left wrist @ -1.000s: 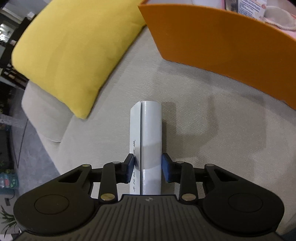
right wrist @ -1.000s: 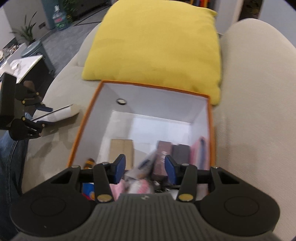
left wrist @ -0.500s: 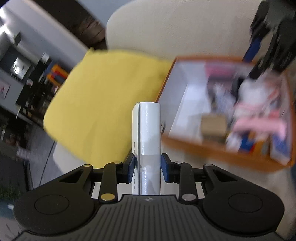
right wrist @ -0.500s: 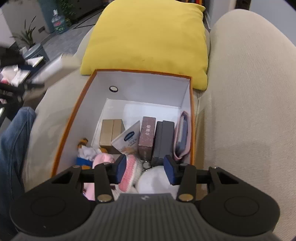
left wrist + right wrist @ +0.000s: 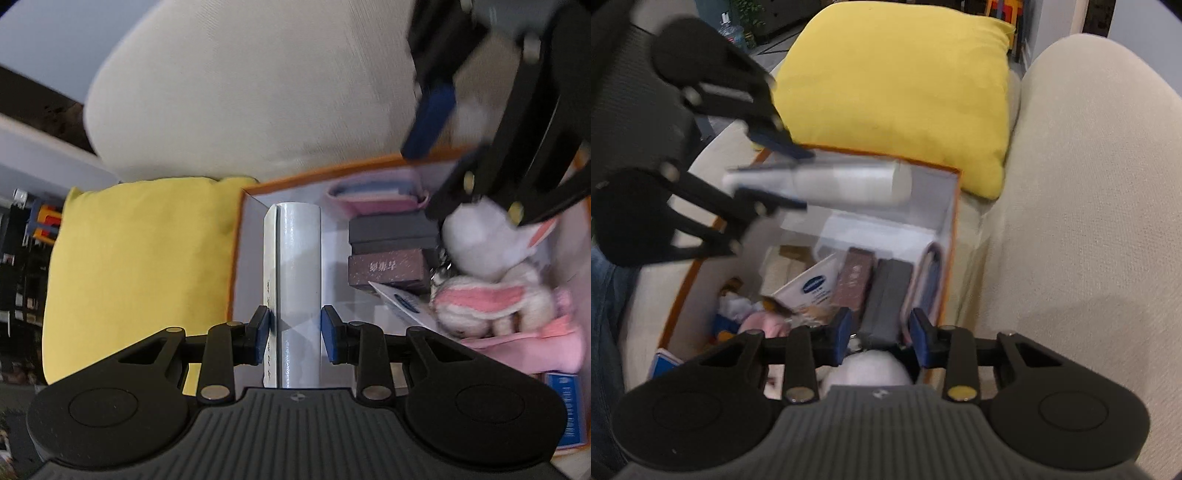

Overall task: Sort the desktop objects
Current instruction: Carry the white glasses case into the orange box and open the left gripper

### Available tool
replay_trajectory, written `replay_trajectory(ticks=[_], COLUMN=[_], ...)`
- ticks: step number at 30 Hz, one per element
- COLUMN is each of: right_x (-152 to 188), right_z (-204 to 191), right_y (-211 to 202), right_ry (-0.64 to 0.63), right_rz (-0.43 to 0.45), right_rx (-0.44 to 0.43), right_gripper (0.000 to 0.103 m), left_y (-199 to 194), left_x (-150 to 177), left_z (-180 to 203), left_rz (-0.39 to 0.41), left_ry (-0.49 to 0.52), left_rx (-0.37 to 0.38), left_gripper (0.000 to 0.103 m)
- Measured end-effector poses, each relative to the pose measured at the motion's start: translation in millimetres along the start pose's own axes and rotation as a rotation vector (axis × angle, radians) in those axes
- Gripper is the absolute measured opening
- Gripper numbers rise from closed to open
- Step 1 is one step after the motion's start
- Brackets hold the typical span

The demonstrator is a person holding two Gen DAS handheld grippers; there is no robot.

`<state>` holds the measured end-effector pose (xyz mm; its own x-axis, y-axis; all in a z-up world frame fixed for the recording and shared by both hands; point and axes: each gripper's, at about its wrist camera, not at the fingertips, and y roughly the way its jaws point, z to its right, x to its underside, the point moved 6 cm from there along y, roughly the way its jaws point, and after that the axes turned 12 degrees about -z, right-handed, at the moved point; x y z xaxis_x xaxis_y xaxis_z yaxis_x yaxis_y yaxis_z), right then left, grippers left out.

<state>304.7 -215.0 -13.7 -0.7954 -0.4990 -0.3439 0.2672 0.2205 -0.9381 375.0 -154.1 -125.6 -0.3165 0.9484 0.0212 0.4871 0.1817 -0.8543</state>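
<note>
a white tube [image 5: 297,280] is pinched between the blue pads of the left gripper [image 5: 295,334] and is held in the air over the open, orange-rimmed box [image 5: 240,236], near the box's end beside the yellow cushion [image 5: 140,258]. seen from the right wrist, the tube [image 5: 846,184] is blurred and lies roughly level above the box's white inner wall [image 5: 945,206]. inside the box a pink pouch [image 5: 376,194], a dark grey box [image 5: 391,229] and a brown box [image 5: 388,267] are packed side by side along one wall, with a white and pink plush toy [image 5: 487,273] next to them. the right gripper [image 5: 881,338] is set low over the plush toy [image 5: 871,369]; its jaws have just been closing, with the toy's white part between them, though whether the pads press on it cannot be told. the box rests on a beige sofa [image 5: 1089,221].
</note>
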Motion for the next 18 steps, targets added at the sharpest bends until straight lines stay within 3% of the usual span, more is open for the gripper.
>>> replay_trajectory(ticks=[8, 18], right_x=[-2, -15], right_z=[6, 7], right_y=[32, 35], right_ry=[0.000, -0.027], right_rz=[-0.050, -0.043], right_rx=[-0.028, -0.008], right_gripper=[0.027, 0.027], left_y=[51, 90], left_x=[-3, 6], left_z=[17, 19], left_rz=[-0.025, -0.054], left_ry=[0.096, 0.100], left_rx=[-0.020, -0.006], left_gripper=[0.034, 0.035])
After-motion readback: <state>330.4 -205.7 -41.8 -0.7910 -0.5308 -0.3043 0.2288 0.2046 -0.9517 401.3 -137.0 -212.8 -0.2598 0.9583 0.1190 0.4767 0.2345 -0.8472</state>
